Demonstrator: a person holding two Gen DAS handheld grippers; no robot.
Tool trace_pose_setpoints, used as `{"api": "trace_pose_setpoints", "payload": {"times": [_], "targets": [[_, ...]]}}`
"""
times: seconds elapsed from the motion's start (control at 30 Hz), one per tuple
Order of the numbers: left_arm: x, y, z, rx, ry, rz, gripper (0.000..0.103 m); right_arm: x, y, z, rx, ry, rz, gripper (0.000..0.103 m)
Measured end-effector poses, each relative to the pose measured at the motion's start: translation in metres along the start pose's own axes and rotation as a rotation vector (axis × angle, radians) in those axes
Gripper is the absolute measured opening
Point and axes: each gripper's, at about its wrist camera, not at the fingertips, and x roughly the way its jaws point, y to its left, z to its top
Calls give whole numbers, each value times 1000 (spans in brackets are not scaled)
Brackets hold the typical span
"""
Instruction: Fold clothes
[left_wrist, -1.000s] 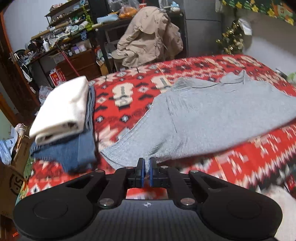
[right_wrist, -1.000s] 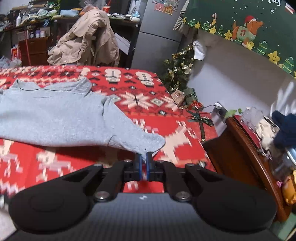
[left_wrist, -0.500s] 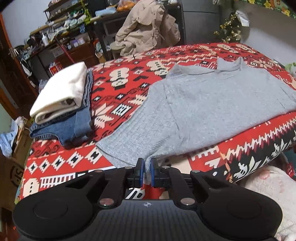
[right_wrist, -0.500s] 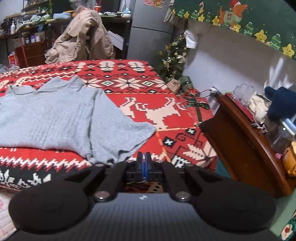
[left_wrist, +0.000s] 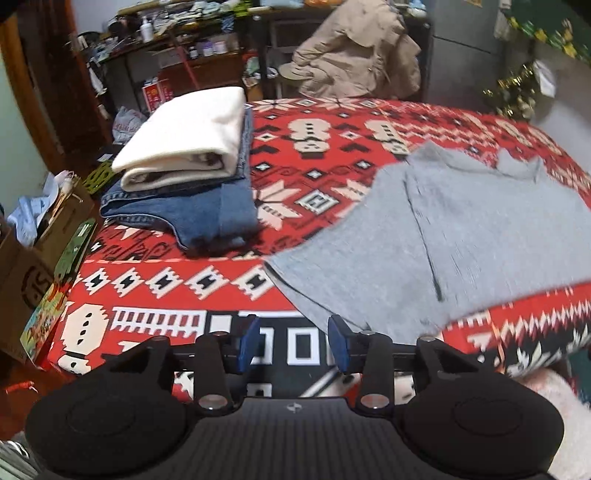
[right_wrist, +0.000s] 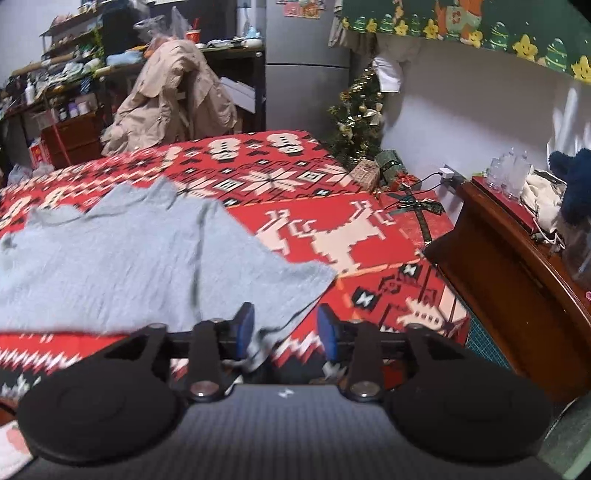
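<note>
Left wrist view: folded pile (left_wrist: 192, 173) at centre left, white piece on top of denim. Grey top (left_wrist: 461, 236) spread flat at right on red patterned blanket (left_wrist: 166, 291), ribbed, collar toward the upper right. Left gripper (left_wrist: 294, 341) at bottom centre, jaws opening, nothing between; hem corner just beside the right pad.

Right wrist view: top (right_wrist: 122, 266) fills the left half, blurred. Right gripper (right_wrist: 286, 330) jaws opening, sleeve corner loose between them, near the left pad
</note>
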Motion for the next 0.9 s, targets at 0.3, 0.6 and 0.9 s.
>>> {"api": "trace_pose_setpoints", "payload": {"times": [0.3, 0.6, 0.9], "targets": [[11, 14, 16, -93, 21, 31, 60, 59, -27, 22, -2, 21, -10, 63], [19, 15, 19, -81, 55, 76, 60, 91, -21, 24, 0, 77, 33, 9], [18, 24, 15, -106, 66, 93, 60, 90, -24, 29, 23, 57, -78, 6]]}}
